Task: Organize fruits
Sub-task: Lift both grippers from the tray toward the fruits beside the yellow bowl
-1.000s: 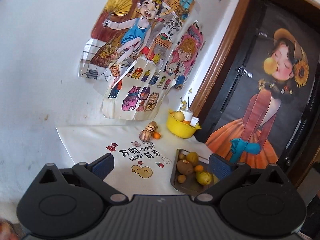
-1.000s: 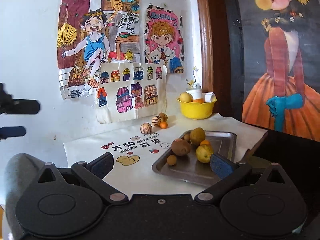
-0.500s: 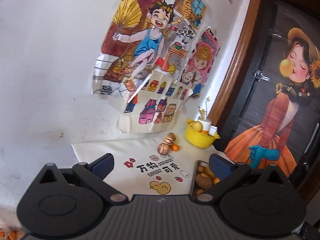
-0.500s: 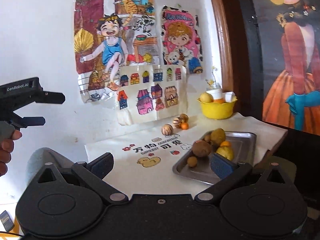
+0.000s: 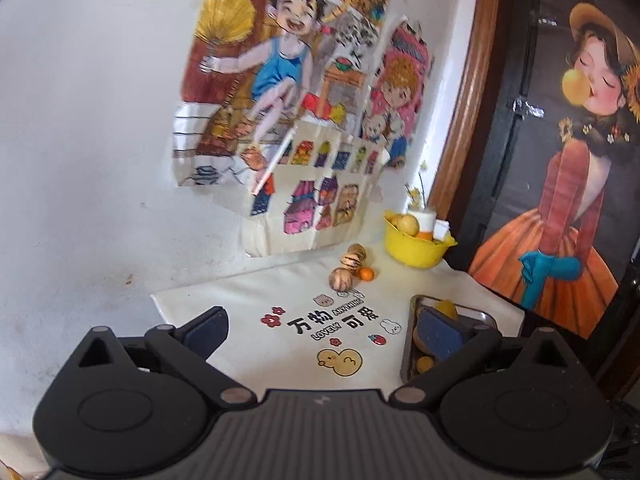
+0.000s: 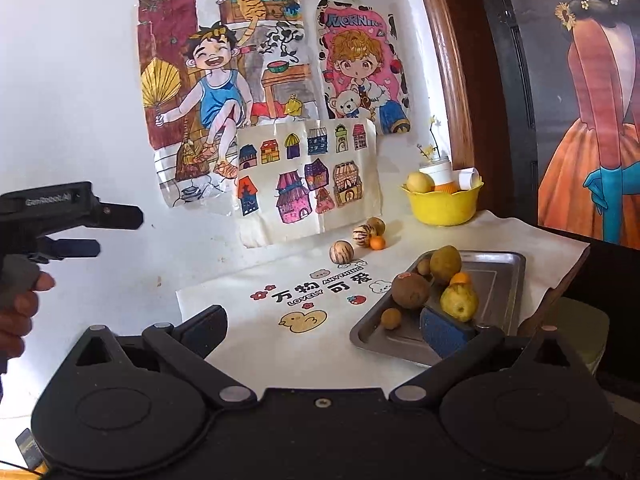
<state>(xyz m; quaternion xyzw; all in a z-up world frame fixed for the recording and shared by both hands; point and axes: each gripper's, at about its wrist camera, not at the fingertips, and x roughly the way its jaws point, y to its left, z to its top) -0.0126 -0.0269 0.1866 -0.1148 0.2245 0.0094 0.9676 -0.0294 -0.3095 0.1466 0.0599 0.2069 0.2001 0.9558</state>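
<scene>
Two grippers: both held above the table, nothing in either, as I see it.
L gripper (image 5: 322,330): fingers spread wide, empty; it also shows at the left edge of the R cam (image 6: 96,232), up in the air in front of the wall, with a hand (image 6: 18,304) on its grip.
R gripper (image 6: 322,328): fingers wide apart, empty, short of the tray.
Tray (image 6: 500,276): metal, on the cloth's right side; holds a brown round fruit (image 6: 410,290), a yellow pear-like one (image 6: 459,299), a dull yellow-green one (image 6: 445,263), a sm orange one (image 6: 460,279) and a sm brown one (image 6: 391,317).
Loose fruit: two striped round ones (image 6: 341,253) (image 6: 363,235), a tan one behind, and a tiny orange (image 6: 377,243), all on the cloth near the wall, well apart from the tray.
Yellow bowl (image 6: 444,204): back right corner, w/ a pale fruit and white containers inside.
Cloth (image 6: 240,300): white, printed w/ a duck and lettering.
Wall: coloured drawings (image 6: 224,92) taped up.
</scene>
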